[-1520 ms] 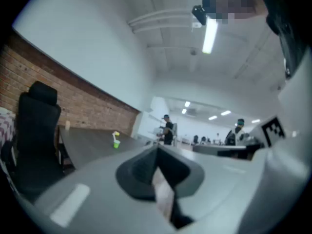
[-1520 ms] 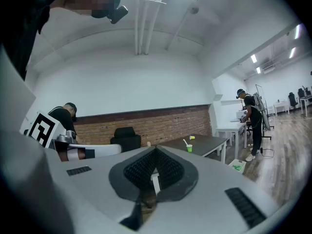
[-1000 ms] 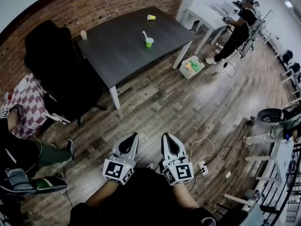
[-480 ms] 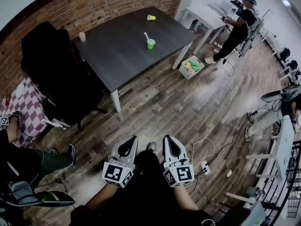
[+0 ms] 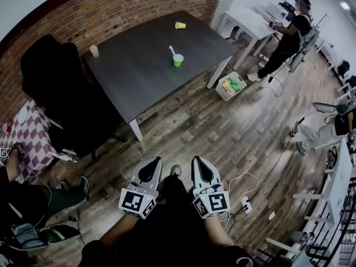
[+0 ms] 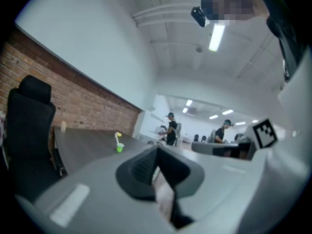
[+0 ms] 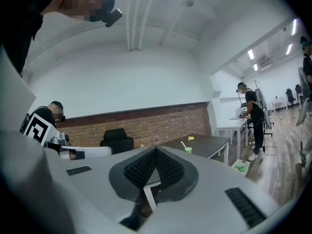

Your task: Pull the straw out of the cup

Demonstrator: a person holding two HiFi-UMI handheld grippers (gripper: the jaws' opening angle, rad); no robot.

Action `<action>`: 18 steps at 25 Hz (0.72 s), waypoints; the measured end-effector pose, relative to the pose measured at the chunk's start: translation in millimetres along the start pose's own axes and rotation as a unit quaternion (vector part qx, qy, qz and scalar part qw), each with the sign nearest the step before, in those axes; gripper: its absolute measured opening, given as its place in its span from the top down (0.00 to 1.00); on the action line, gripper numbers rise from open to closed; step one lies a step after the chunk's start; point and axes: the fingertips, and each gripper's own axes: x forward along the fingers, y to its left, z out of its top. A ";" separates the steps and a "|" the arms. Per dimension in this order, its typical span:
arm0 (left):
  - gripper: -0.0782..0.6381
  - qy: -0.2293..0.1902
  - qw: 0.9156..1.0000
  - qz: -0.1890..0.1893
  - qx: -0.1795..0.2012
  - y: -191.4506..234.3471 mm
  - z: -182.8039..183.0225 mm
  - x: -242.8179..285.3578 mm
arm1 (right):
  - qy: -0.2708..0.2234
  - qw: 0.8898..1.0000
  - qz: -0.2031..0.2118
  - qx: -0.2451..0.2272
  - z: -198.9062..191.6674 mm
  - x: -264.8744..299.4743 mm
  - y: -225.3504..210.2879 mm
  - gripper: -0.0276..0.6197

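A small green cup (image 5: 177,60) stands near the middle of the dark table (image 5: 139,65), with a white straw (image 5: 172,50) leaning out of it to the left. Both grippers are held side by side over the wooden floor, far short of the table and pointing level toward it. My left gripper (image 5: 157,160) is shut with nothing in it, and so is my right gripper (image 5: 196,159). The left gripper view shows the cup (image 6: 120,147) small and distant beyond the jaw tips. In the right gripper view the cup (image 7: 188,150) is just as far off.
A yellow cup (image 5: 179,25) lies on its side at the table's far edge and a beige cup (image 5: 94,50) stands at its left corner. A black office chair (image 5: 55,77) is left of the table. A white bin (image 5: 230,85), floor cables (image 5: 245,188) and a standing person (image 5: 289,35) are to the right.
Both grippers have moved forward together toward the table, still shut. The table and cup sit slightly lower and nearer in the head view. The person at the right has shifted.
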 end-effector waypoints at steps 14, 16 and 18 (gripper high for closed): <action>0.88 -0.019 0.999 0.004 0.030 -9.9 38.5 166.0 | -0.011 1.000 0.022 -0.006 43.0 88.9 -126.6 0.95; 0.88 -0.020 0.999 0.007 0.028 -10.5 40.0 180.5 | -0.012 1.000 0.024 -0.006 47.4 98.8 -139.8 0.95; 0.88 -0.015 0.999 0.012 0.026 -8.8 38.7 188.9 | -0.010 1.000 0.025 -0.003 50.2 105.7 -148.1 0.95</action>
